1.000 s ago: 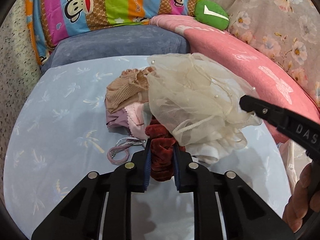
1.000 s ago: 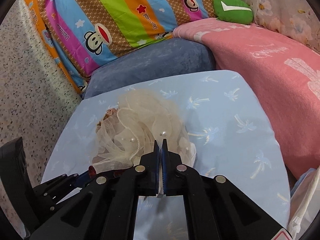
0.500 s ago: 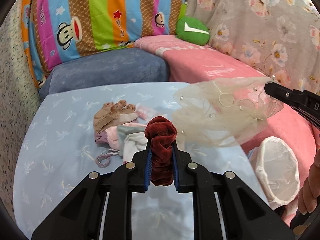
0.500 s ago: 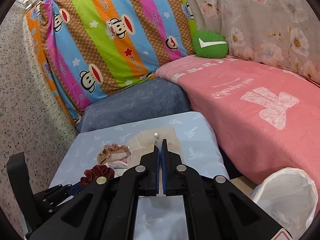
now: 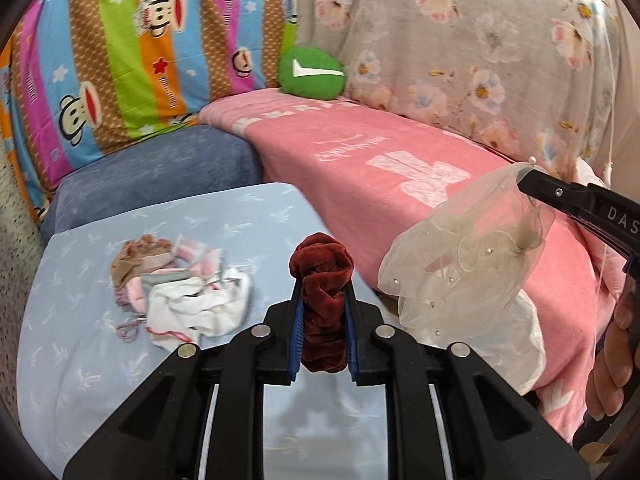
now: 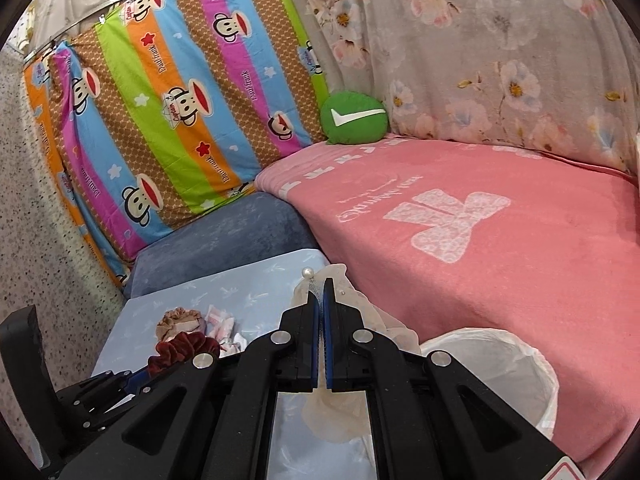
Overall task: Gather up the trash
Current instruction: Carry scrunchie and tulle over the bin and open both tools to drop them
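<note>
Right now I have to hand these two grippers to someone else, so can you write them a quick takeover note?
Left gripper: shut on the dark red velvet scrunchie, held up off the table.
Right gripper: shut on the sheer cream tulle piece with pearls, which hangs free, close to the white-lined bin by the pink blanket.
Done: two items picked up; neither is dropped yet.
Left: release both into the bin, then return for the small pile on the blue table: tan scrunchie, white cloth, pink scraps and a thin lilac hair tie.
</note>
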The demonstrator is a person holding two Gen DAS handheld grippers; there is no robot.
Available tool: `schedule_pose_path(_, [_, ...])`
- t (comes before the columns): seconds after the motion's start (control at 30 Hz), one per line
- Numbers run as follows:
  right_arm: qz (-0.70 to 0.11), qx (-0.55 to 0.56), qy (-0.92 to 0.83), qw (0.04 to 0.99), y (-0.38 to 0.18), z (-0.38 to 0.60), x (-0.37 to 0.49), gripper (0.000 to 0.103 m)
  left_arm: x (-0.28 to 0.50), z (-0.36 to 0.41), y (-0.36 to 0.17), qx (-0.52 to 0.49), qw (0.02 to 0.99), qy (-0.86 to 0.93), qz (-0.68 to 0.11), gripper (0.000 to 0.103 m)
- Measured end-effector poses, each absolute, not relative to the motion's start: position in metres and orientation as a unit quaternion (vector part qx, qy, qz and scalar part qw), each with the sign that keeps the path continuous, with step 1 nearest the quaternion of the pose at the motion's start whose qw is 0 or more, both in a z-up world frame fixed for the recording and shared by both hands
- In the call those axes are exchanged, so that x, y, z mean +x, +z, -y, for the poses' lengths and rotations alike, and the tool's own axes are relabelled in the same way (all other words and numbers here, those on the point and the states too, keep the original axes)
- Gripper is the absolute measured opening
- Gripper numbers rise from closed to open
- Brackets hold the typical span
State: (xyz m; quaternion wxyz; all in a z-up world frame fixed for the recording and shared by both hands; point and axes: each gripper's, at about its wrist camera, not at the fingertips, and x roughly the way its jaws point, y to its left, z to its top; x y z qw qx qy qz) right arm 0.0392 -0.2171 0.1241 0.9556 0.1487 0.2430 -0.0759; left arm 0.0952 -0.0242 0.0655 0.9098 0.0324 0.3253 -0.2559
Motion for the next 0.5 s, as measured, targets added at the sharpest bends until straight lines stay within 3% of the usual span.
schedule_pose_path(0.5, [-0.247,0.176,-0.137,0.943,0.109,0.292,-0.009,0.002,0.065,0.11,0.063,0.076,0.886,-0.315,-0.33,0.017])
